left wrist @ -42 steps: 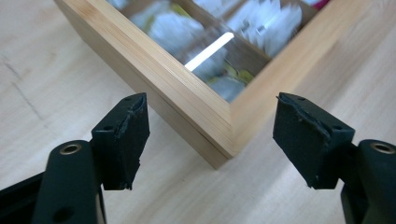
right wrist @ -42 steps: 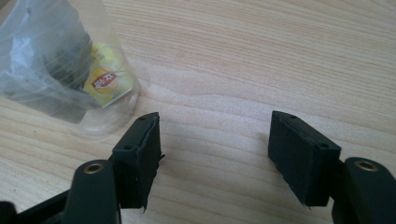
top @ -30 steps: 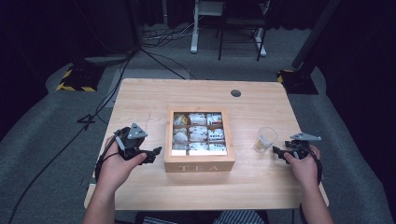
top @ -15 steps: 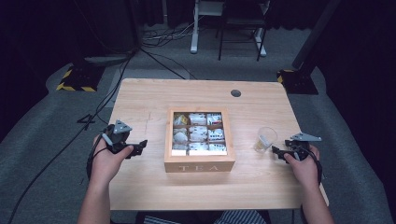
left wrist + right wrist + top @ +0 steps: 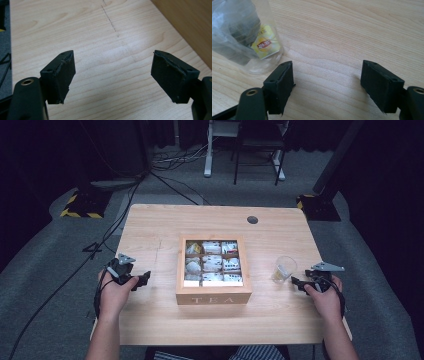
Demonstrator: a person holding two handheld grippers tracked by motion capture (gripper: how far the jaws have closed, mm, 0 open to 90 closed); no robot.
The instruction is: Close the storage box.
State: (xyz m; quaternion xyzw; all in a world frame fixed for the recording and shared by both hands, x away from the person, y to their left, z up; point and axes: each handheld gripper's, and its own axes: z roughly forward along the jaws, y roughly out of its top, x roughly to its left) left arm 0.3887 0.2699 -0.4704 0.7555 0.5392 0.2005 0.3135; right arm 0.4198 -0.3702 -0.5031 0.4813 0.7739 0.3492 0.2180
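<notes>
In the middle of the pale wooden table (image 5: 150, 235) stands the square wooden tea box (image 5: 214, 270) with "TEA" lettered on its near wall, its compartments packed with white and coloured tea bags; it sits between my two hands and blocks the straight line from one to the other. A round dark hole (image 5: 252, 220) marks the table's far side. My left gripper (image 5: 141, 280) hovers over bare wood, well left of the box, its jaws spread wide and holding nothing; in the left gripper view the box's wooden side fills the upper right corner. My right gripper (image 5: 297, 283) is also spread wide and empty, its jaws pointing toward the small clear plastic cup (image 5: 284, 268) just beside it, right of the box. In the right gripper view the cup (image 5: 244, 37) stands upright, its long axis vertical, with a tea bag and its yellow tag (image 5: 265, 45) inside, just off my left-hand jaw.
</notes>
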